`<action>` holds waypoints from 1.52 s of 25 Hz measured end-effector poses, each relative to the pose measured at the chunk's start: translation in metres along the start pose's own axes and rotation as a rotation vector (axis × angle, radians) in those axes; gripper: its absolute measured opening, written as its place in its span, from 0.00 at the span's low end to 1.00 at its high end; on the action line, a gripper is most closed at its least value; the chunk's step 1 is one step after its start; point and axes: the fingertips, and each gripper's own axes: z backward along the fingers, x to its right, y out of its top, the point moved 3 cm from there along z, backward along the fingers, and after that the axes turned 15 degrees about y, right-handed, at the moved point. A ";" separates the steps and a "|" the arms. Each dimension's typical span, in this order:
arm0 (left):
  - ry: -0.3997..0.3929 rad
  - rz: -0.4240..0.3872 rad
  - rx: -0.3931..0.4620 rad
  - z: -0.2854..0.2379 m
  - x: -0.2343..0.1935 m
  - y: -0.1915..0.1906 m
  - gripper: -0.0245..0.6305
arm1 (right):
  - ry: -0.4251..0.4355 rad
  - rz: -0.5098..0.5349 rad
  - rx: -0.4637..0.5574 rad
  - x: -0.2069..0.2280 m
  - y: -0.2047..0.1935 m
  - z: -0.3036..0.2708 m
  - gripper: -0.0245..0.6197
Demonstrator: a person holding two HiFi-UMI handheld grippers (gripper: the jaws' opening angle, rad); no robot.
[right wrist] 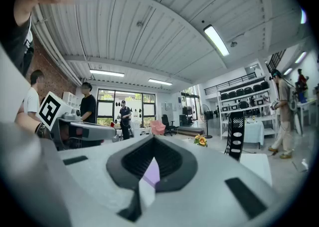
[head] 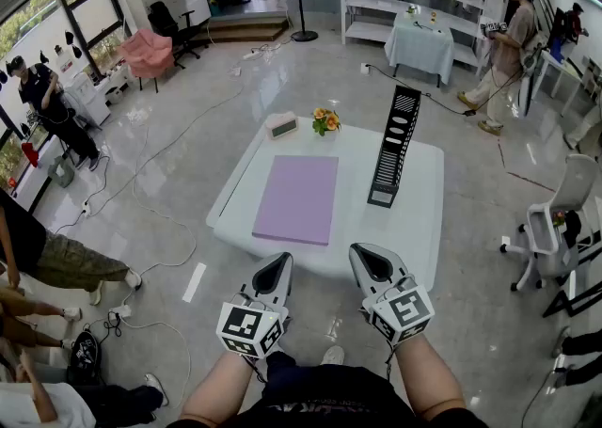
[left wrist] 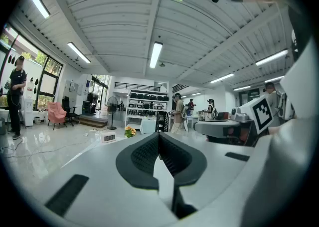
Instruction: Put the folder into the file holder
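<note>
Because the left gripper (head: pixel 280 264) and right gripper (head: pixel 363 257) are held shut (both empty), the folder (head: pixel 297 198) could be shoved off the table's (head: pixel 423 219) near edge.

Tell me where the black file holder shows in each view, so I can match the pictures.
Head view: the file holder stands upright on the right half of the white table, right of the purple folder.
Left gripper view: file holder near the picture's centre, small and distant.
Right gripper view: file holder right of centre, upright.
Shared landmark: the orange flowers, left of the holder in all three views.
</note>
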 end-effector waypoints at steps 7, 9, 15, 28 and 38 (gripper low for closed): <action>0.003 0.003 -0.003 -0.003 -0.003 -0.001 0.04 | 0.022 -0.017 0.015 0.000 0.000 -0.005 0.04; 0.006 0.000 -0.001 -0.003 -0.003 0.000 0.04 | 0.033 -0.023 0.022 0.000 0.002 -0.006 0.04; 0.030 -0.007 0.006 -0.008 -0.004 0.001 0.04 | 0.049 -0.019 0.024 0.003 0.001 -0.006 0.04; -0.001 -0.019 0.018 -0.017 0.002 0.004 0.52 | 0.072 -0.091 0.050 0.014 -0.004 -0.007 0.31; -0.012 -0.046 0.018 -0.031 -0.001 0.006 0.62 | 0.038 -0.088 0.044 0.032 -0.004 -0.013 0.48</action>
